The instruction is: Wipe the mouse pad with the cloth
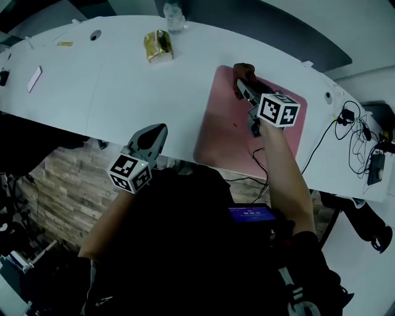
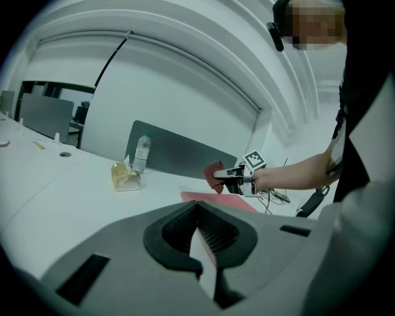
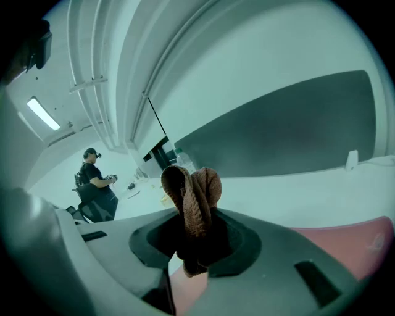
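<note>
A pink mouse pad (image 1: 231, 133) lies on the white table (image 1: 111, 92), right of the middle and reaching the front edge. My right gripper (image 1: 242, 83) hovers over the pad's far edge, shut on a bunched brown cloth (image 1: 244, 68). In the right gripper view the cloth (image 3: 192, 197) sticks up out of the right gripper (image 3: 196, 231), with the pad (image 3: 352, 244) below. My left gripper (image 1: 154, 133) hangs at the table's front edge, left of the pad, shut and holding nothing. The left gripper view shows the left gripper (image 2: 197, 207), the pad (image 2: 216, 199) and the held cloth (image 2: 214, 174).
A gold foil packet (image 1: 158, 46) and a clear bottle (image 1: 174, 15) stand at the table's back. A pink phone (image 1: 34, 78) lies far left. Black cables (image 1: 358, 136) trail at the right end. A grey divider panel (image 2: 179, 154) runs behind the table. A person (image 3: 95, 179) sits far off.
</note>
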`<state>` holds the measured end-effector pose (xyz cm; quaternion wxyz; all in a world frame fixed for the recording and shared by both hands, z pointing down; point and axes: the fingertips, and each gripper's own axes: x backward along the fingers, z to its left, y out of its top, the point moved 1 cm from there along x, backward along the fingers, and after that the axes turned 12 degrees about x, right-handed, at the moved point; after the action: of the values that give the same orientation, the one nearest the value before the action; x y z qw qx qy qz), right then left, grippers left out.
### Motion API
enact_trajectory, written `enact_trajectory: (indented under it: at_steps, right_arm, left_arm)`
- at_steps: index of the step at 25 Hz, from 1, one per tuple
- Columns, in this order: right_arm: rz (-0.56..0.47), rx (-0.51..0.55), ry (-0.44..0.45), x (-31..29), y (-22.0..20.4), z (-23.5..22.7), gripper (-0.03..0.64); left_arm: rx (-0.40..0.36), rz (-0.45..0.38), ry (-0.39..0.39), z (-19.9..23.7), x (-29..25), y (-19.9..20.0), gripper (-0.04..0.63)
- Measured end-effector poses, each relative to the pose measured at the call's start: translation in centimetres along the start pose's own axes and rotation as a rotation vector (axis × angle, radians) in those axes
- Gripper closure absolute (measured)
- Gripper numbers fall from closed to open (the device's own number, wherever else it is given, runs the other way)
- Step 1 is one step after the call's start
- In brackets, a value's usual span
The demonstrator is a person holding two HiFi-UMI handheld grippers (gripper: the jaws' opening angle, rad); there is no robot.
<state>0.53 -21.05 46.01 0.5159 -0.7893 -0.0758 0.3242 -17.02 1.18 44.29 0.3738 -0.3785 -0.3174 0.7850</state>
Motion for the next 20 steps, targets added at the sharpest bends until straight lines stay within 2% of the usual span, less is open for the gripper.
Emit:
enact_trajectory:
  at_steps: [10,20]
  right_arm:
    - [-0.150,0.121,-0.112,10.6,-0.5,3.0,0.497]
    - [-0.222,0.158,-0.215,18.6,-5.1,8.5,0.497]
  left_arm:
    - [-0.067,0.056,-0.229,-2.1,-1.6,0.8,0.588]
    - [-0.126,0.148,-0.407,-5.2,-2.3,-0.7,0.586]
